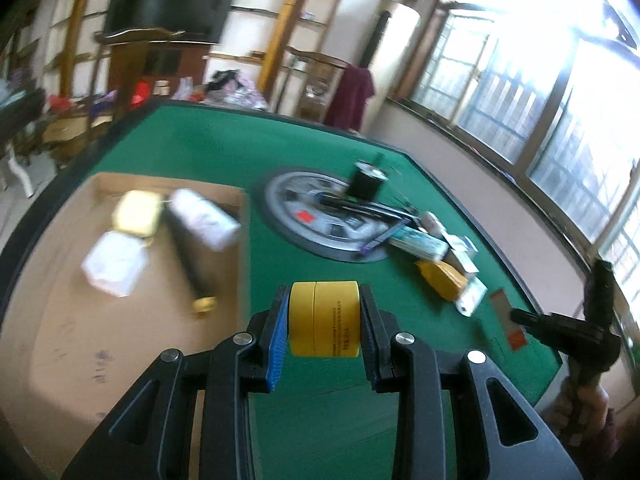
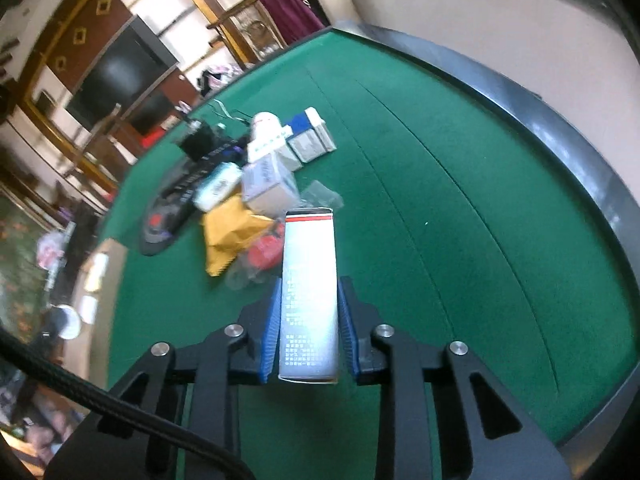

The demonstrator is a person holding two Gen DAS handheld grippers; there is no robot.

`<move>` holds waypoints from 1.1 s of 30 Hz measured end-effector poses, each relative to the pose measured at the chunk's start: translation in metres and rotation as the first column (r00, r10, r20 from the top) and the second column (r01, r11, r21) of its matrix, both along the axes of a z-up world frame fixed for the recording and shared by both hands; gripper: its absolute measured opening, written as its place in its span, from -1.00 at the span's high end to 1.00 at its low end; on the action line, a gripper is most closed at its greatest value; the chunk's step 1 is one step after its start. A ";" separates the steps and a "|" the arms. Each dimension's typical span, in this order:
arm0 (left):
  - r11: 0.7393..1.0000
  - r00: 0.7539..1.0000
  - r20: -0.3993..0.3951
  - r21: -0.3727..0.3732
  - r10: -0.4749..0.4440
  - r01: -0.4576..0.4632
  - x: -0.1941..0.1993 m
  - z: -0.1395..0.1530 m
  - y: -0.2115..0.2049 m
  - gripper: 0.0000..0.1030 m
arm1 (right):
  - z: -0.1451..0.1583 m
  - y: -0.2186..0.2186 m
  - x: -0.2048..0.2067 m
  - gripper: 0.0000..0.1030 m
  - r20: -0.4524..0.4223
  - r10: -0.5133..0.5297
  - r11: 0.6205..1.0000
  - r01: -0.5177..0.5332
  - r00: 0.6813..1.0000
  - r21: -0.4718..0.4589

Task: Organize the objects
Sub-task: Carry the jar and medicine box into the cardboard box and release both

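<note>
A: What does the left gripper (image 1: 325,320) have?

B: A yellow tape roll (image 1: 324,319), pinched flat between the two blue pads, so the jaws stand only as wide as the roll. It hangs above the green table (image 1: 208,148), just right of the cardboard box (image 1: 72,344).

A: And inside the box?

B: At its far end, a gold-lidded jar (image 1: 137,213), a white box (image 1: 115,263) near it, a white carton (image 1: 205,218) to the right and a black tube (image 1: 188,258) with a gold cap lying between them. All are blurred.

A: The right gripper (image 2: 308,312)?

B: Closed on a silver carton (image 2: 309,292) with a red stripe at its far end. The carton runs lengthwise along the fingers, both pads against its long sides, jaws narrow. No earlier view, so that is all I can say.

A: Where is the rest of the clutter?

B: Far and left of that carton: a yellow pouch (image 2: 228,232), a red thing in clear wrap (image 2: 262,256), several small white boxes (image 2: 268,184) and a black block (image 2: 198,140) on a round grey disc (image 1: 316,216). From the left wrist, the right gripper's black frame (image 1: 576,332) shows at the table's right edge.
</note>
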State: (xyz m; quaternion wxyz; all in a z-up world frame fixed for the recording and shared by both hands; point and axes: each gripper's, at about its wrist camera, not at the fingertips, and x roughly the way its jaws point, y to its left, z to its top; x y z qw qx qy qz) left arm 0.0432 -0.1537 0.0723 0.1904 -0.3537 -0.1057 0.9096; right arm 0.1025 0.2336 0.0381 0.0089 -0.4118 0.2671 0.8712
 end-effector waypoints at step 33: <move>0.934 0.929 0.185 -0.224 0.320 -0.278 -0.146 -0.062 -0.143 0.47 | 0.003 -0.358 -0.172 0.52 0.043 0.578 0.813 -0.571 0.815 -0.115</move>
